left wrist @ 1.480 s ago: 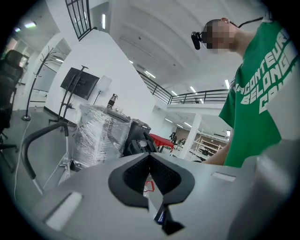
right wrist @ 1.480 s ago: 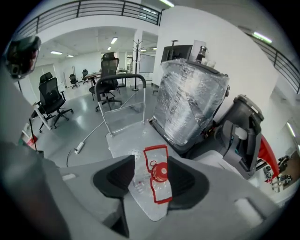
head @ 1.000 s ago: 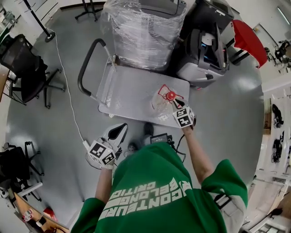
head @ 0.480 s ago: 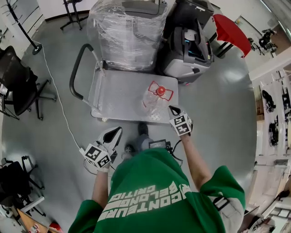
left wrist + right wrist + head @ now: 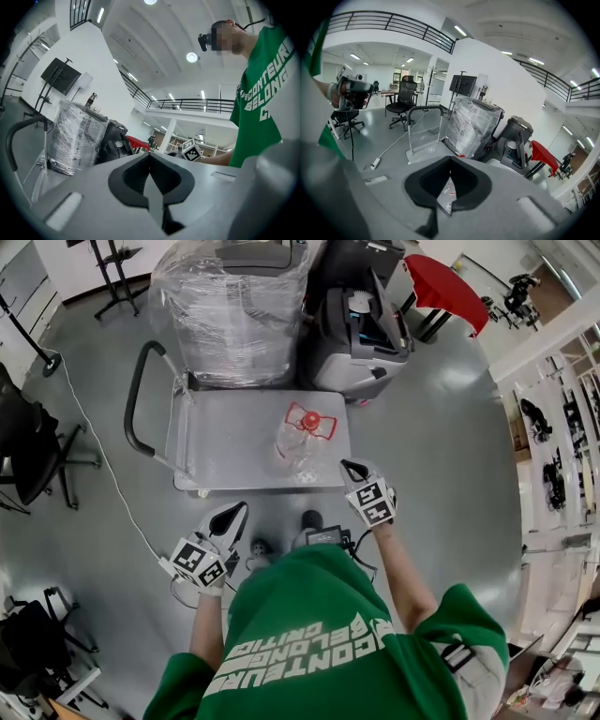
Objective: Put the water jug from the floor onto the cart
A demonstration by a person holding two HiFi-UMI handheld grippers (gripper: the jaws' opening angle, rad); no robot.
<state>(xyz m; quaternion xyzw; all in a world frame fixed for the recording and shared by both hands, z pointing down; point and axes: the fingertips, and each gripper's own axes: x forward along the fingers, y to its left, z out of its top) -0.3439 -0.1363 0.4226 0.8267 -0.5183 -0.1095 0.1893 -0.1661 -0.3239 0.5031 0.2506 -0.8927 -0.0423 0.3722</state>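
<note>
**Already aboard: the water jug [image 5: 300, 439] stands on the cart [image 5: 225, 442], and both tools are clenched and empty**

In the head view the clear jug sits cap up on the cart's grey deck, toward its 3 o'clock side. Its red cap and red carrying handle face the camera. The cart's black push handle [image 5: 134, 399] arches off the opposite, 9 o'clock end.

The right tool [image 5: 351, 466] hovers at about 5 o'clock from the jug, near the deck's corner. It is close to the jug but clear of it. The right gripper view shows its jaws pressed together with nothing between them, angled down toward the cart.

The left tool [image 5: 236, 512] hangs over the grey floor [image 5: 450, 456], just off the deck's 6 o'clock edge and well apart from the jug. In the left gripper view its jaws also meet at the tips and grasp nothing.

Beyond the cart, at 12 o'clock, stands a bulky load wrapped in clear film [image 5: 230, 310]. A dark grey machine [image 5: 361, 334] sits beside it at 1 o'clock. A black office chair [image 5: 28, 446] stands at 9 o'clock of the cart, and a white cable [image 5: 98, 460] trails across the floor between the two.
</note>
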